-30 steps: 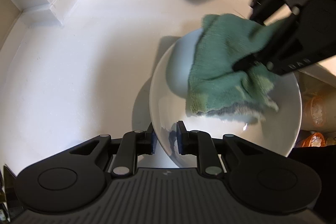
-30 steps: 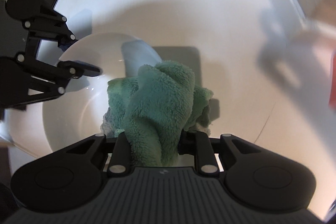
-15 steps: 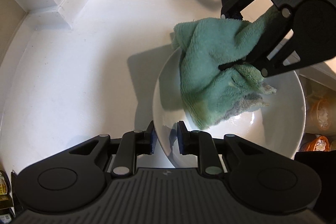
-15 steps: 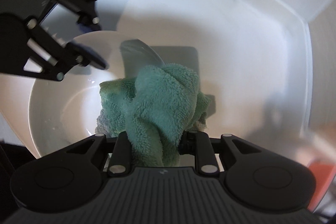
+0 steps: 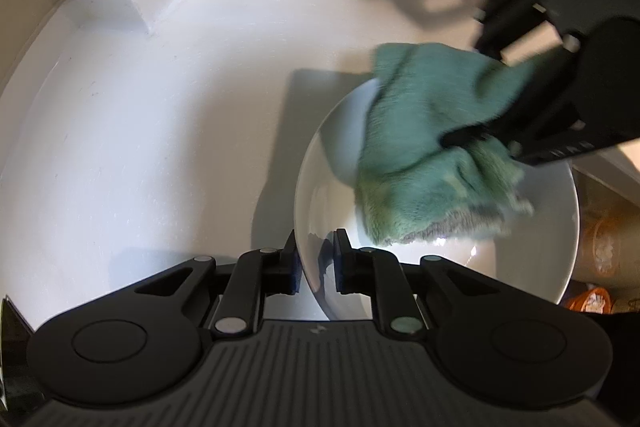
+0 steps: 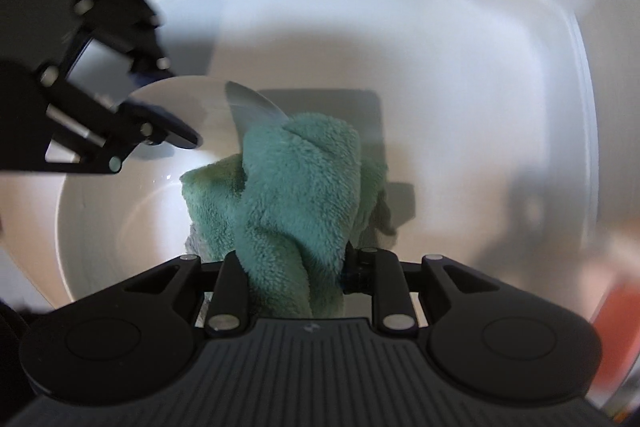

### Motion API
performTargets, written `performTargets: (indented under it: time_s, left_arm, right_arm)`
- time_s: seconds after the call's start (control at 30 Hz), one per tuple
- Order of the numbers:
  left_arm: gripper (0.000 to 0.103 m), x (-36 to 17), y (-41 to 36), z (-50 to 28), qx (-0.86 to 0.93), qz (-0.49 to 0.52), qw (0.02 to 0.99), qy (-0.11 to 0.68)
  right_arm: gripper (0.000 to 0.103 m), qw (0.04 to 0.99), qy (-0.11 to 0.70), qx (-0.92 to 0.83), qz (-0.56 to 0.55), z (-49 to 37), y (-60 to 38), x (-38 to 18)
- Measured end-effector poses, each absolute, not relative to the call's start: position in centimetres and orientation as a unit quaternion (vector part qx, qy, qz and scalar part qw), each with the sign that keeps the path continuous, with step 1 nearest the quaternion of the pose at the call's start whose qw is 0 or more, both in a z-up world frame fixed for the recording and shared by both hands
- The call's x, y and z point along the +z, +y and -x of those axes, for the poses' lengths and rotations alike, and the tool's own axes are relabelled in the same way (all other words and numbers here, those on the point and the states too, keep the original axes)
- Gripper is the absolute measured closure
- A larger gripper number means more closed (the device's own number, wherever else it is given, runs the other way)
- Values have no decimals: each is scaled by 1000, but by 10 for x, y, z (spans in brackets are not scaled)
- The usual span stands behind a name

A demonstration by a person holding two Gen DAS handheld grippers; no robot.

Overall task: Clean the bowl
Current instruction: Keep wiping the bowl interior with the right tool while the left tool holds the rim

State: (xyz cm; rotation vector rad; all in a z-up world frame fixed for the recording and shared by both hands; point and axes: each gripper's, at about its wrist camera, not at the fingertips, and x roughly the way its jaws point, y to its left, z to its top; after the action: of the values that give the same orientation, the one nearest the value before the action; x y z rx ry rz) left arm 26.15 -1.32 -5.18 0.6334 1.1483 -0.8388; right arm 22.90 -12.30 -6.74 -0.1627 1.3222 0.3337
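Counter [image 5: 160, 131]: white, pretty bare
Bowl [image 5: 520, 259]: white, near the counter's right edge
Left gripper [image 5: 316, 263]: fingers just tightened, clamped on the bowl's rim
Right gripper [image 6: 294, 267]: fingers pinching teal cloth [image 6: 296, 195] inside the bowl

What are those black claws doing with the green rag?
They're cleaning a bowl. The left gripper has its fingers either side of the bowl's rim and has just been closing on it, steadying it over the white counter. The right gripper is clamped on the rag and wipes it around inside the bowl.
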Motion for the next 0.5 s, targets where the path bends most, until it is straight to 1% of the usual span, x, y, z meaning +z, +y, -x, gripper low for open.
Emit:
performTargets:
  time_s: [0.1, 0.13, 0.23, 0.33, 0.5]
  left_arm:
    - [87, -52, -15, -260, -375, -281, 718, 515]
    - [87, -52, -15, -260, -375, -280, 719, 513]
    - [86, -53, -15, -257, -374, -280, 723, 509]
    - [86, -51, 0, -251, -379, -281, 723, 504]
    - [86, -50, 5, -245, -388, -285, 718, 502]
  right_arm:
    - [83, 769, 628, 119, 10, -214, -132, -69]
    - [83, 765, 635, 99, -28, -206, -137, -70]
    - [82, 759, 642, 77, -78, -193, -138, -72]
    - [81, 752, 642, 58, -135, -189, -139, -80]
    - [84, 769, 628, 60, -102, -202, -115, -81]
